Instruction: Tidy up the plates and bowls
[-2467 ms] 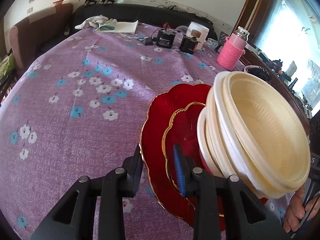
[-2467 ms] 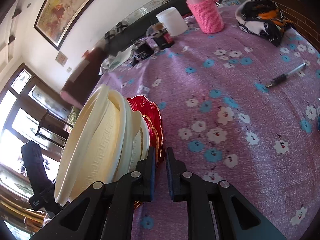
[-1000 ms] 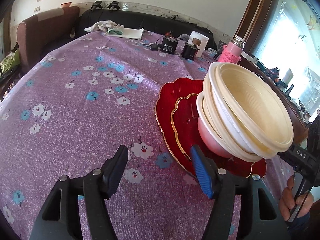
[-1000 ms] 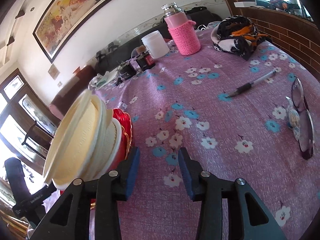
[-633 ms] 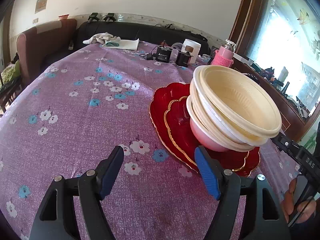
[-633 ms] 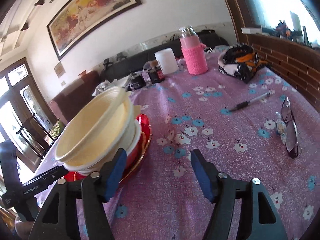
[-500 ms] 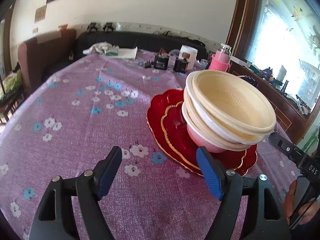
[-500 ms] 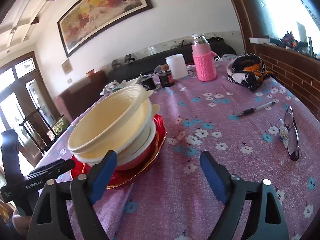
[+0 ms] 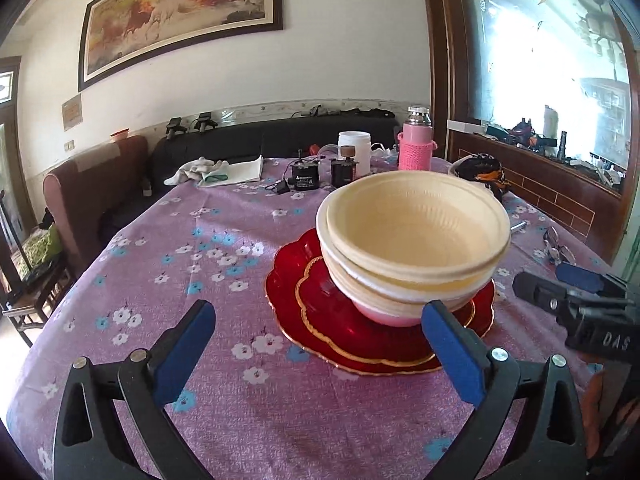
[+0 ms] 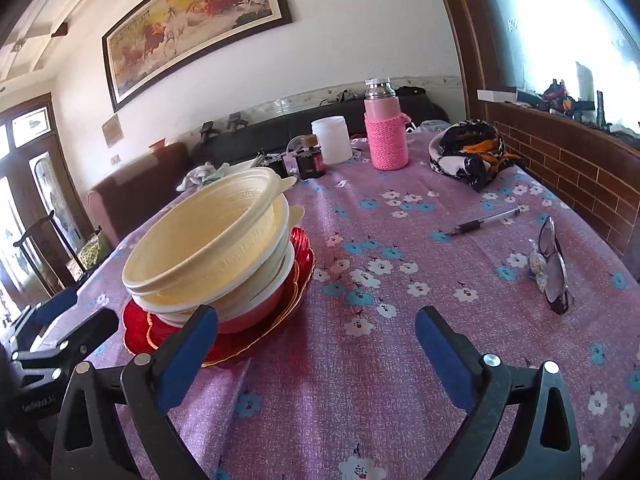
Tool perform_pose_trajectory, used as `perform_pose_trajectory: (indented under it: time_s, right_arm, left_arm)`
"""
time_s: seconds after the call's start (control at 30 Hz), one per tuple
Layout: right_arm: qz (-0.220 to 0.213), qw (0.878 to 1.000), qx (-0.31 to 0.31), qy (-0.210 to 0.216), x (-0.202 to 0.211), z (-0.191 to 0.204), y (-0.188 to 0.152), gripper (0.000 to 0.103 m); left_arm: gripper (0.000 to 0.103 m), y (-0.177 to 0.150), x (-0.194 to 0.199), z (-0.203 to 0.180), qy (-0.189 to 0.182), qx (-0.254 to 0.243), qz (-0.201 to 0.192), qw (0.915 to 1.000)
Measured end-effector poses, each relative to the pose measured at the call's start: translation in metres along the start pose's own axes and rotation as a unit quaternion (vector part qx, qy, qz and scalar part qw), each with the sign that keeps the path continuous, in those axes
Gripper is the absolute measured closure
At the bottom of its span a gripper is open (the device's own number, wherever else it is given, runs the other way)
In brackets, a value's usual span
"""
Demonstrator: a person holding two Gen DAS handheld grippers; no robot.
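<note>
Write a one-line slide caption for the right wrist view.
Stacked cream bowls sit on red plates while the right gripper opens, nothing between its jaws.

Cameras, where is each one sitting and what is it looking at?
Left wrist: on the left gripper, jaws opening and empty, looking at the bowls on red plates; right gripper shows alongside.
Right wrist: on the right gripper, jaws opening and empty, bowls on its left, pen ahead.
Both share: bowls, pink bottle.
</note>
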State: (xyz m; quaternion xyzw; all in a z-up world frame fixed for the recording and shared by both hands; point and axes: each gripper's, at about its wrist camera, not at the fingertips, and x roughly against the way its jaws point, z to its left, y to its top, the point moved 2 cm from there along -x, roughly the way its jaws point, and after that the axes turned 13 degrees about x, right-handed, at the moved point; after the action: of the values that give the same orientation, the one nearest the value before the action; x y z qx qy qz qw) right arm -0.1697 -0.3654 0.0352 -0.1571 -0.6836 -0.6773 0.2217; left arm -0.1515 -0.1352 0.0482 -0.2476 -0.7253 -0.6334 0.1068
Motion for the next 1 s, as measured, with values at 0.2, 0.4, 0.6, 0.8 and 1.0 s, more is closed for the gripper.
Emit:
perform_pose_trajectory:
  time_s: [0.2, 0.4, 0.6, 0.8, 1.0]
  right_arm:
    - [0.019, 1.000, -0.001, -0.002, -0.008, 0.000, 0.000, 0.001]
    - [0.026, 1.000, 0.003, 0.001, -0.010, 0.001, 0.000, 0.001]
    - [0.032, 0.999, 0.002, -0.004, -0.013, 0.001, 0.000, 0.001]
    - [0.033, 0.999, 0.000, -0.008, -0.013, 0.000, 0.000, 0.001]
    - [0.033, 0.999, 0.000, -0.008, -0.013, 0.000, -0.001, 0.001]
  left_arm:
    - [0.000, 0.004, -0.013, 0.010, -0.011, 0.031, 0.040, 0.9987]
    - [0.000, 0.003, -0.009, 0.017, -0.029, 0.042, 0.043, 0.9978]
    - [0.000, 0.003, -0.003, 0.019, -0.045, 0.046, 0.034, 0.9973]
    - [0.000, 0.005, -0.003, 0.014, -0.015, 0.027, 0.037, 0.9988]
    - [0.000, 0.001, -0.001, 0.006, 0.048, -0.010, 0.029, 0.9984]
